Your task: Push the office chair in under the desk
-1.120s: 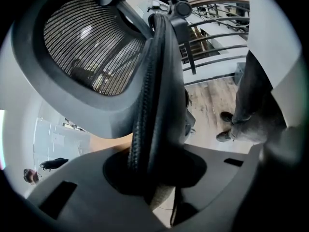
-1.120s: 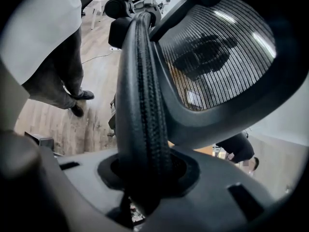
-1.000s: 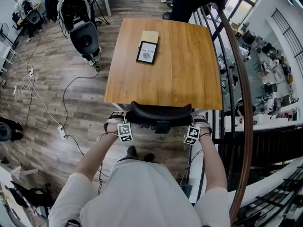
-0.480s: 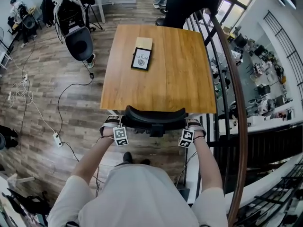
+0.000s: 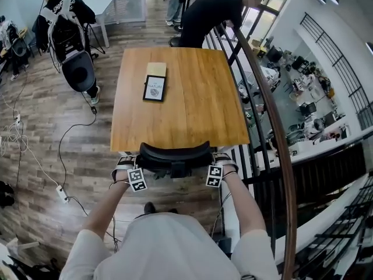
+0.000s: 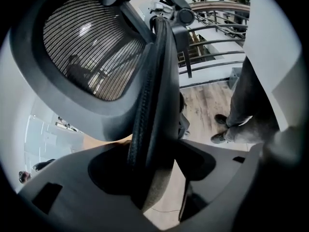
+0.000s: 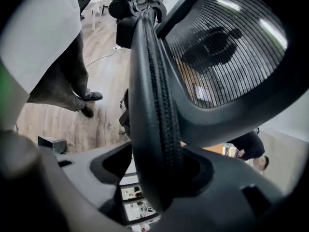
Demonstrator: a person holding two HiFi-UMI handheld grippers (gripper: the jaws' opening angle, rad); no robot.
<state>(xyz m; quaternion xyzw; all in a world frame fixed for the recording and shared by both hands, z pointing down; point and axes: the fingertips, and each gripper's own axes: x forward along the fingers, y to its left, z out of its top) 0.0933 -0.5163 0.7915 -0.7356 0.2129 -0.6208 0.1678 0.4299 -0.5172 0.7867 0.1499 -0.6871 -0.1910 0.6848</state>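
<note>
The black mesh office chair (image 5: 175,152) stands with its back against the front edge of the wooden desk (image 5: 192,118), its seat hidden under the top. My left gripper (image 5: 129,163) is at the backrest's left rim and my right gripper (image 5: 220,164) at its right rim. In the left gripper view the chair's rim (image 6: 155,86) runs between the jaws of the left gripper (image 6: 149,166), with dark gaps beside it. The right gripper (image 7: 159,170) straddles the chair's rim (image 7: 154,95) likewise. Both pairs of jaws are opening, and the pads stand off the rim.
A framed card (image 5: 155,89) and a pale block (image 5: 155,69) lie on the desk. A curved railing (image 5: 265,107) runs close along the right. A person in black (image 5: 204,13) bends beyond the desk's far edge. Another chair (image 5: 78,74) and floor cables (image 5: 61,150) are at left.
The chair back has slid forward until it meets the desk's front edge, and both grippers and the person have moved along with it.
</note>
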